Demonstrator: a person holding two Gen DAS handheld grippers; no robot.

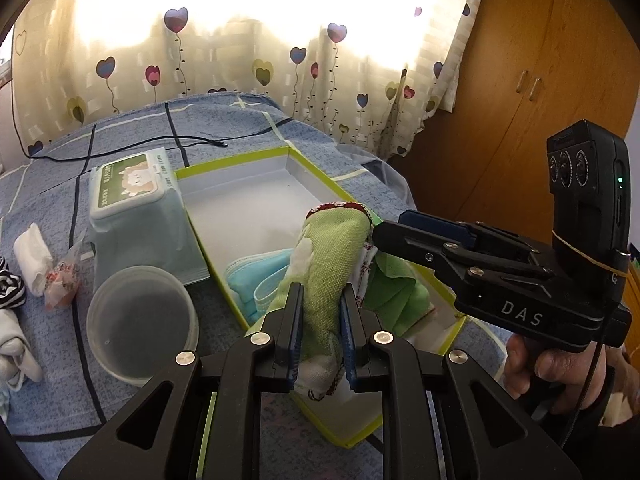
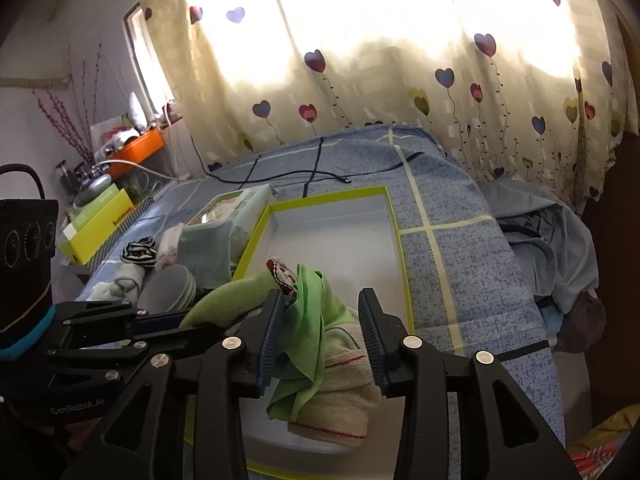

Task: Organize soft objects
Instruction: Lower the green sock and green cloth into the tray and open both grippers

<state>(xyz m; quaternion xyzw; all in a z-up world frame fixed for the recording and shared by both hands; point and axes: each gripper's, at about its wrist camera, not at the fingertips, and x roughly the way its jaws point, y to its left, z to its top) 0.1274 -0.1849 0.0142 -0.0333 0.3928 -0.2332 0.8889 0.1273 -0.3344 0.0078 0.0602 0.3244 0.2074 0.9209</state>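
My left gripper [image 1: 320,320] is shut on a green woven cloth pouch [image 1: 332,252] with a red patterned trim, held above the near end of a white box with a lime rim [image 1: 236,162]. My right gripper [image 1: 376,236] comes in from the right with its tips at the pouch's far end. In the right wrist view my right gripper [image 2: 320,320] is open around a bright green cloth [image 2: 308,344] that lies over a cream cloth with red stripes [image 2: 340,396] in the box [image 2: 394,216]. Blue face masks [image 1: 256,280] lie in the box.
A wet wipes pack [image 1: 136,192], a clear plastic tub [image 1: 140,320], rolled white socks [image 1: 34,256], a striped sock [image 1: 10,284] and a candy wrapper [image 1: 62,280] lie left of the box on the blue bedspread [image 1: 240,120]. A black cable [image 1: 160,142] crosses the bed.
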